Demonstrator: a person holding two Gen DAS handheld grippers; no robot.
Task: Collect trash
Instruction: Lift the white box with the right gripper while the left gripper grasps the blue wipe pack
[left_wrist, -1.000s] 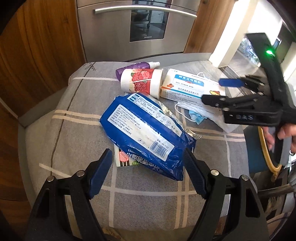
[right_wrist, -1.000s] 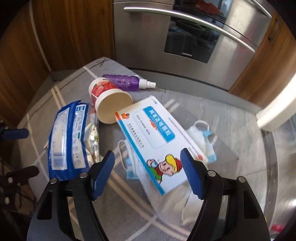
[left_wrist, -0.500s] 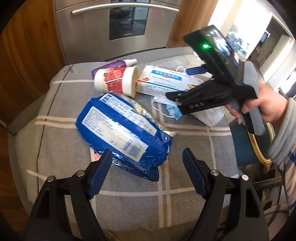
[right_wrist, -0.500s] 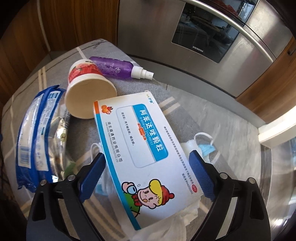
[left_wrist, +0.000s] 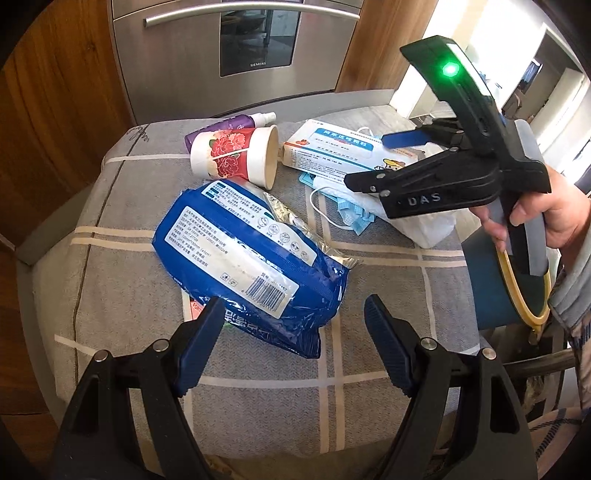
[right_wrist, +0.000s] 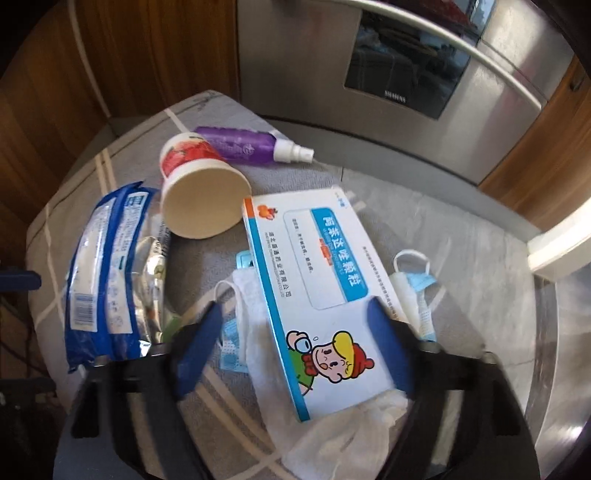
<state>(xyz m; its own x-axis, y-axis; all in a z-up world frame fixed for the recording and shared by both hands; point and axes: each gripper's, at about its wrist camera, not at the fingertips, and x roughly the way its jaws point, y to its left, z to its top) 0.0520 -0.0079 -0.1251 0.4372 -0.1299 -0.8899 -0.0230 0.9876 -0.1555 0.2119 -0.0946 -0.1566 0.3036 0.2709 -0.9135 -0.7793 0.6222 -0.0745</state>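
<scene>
Trash lies on a grey checked cushion. A blue wipes pack lies in the middle, just beyond my open, empty left gripper. A tipped paper cup with red flowers, a purple spray bottle, a white-and-blue medicine box, blue face masks and white tissue lie behind. My right gripper is open and straddles the near end of the medicine box; it also shows in the left wrist view.
A dark blue bin with a yellow rim stands right of the cushion. A steel oven door and wooden cabinet panels rise behind. A silver foil wrapper lies beside the blue pack.
My right gripper has come down and forward over the medicine box, its fingers now on either side of it. My left gripper has drawn a little nearer the blue pack.
</scene>
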